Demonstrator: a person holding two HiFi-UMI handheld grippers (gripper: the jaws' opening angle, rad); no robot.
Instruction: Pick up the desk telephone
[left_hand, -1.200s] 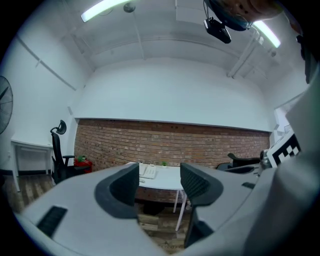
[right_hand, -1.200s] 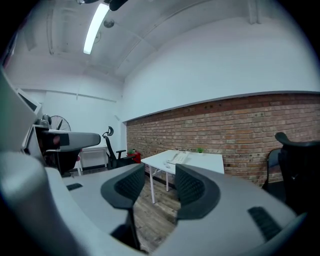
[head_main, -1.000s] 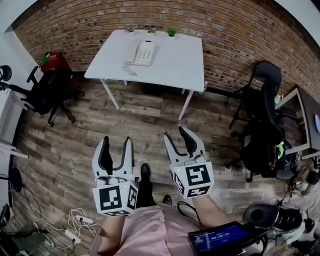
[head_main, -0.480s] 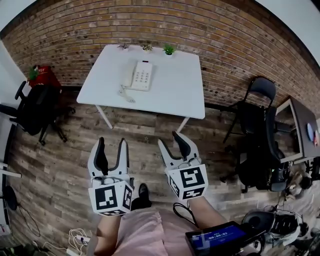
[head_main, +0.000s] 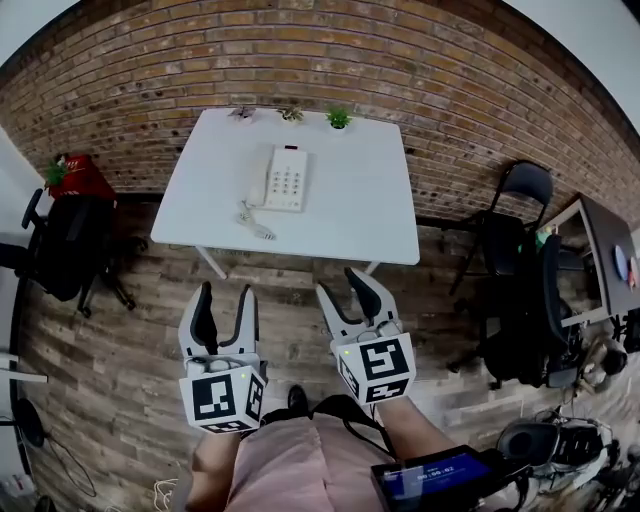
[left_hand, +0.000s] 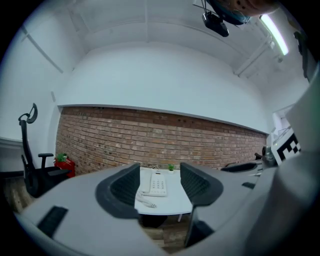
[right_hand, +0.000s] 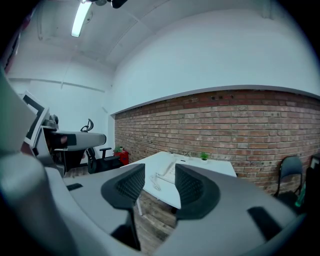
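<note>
I am holding my left gripper (head_main: 227, 295) and my right gripper (head_main: 342, 285) side by side over the brown plank floor (head_main: 300, 250). Both are pointing toward the white rectangular table (head_main: 360, 190). The jaws of each are standing apart with nothing between the dark ribbed pads. In both gripper views the far-off table is showing through the gap.

The white push-button desk telephone (head_main: 285, 178) is lying flat on the table, left of its middle, well apart from both grippers. Its handset is sitting in the cradle on its left side, and its coiled white cord (head_main: 253, 222) is trailing toward the near edge. Any print on the keypad is too small to read.

Each gripper's cube is showing black-and-white square markers (head_main: 222, 398), which are patterns, not letters. A dark device with a blue screen (head_main: 435, 475) is glowing at my right hip, and its white digits are too small to read.
</note>
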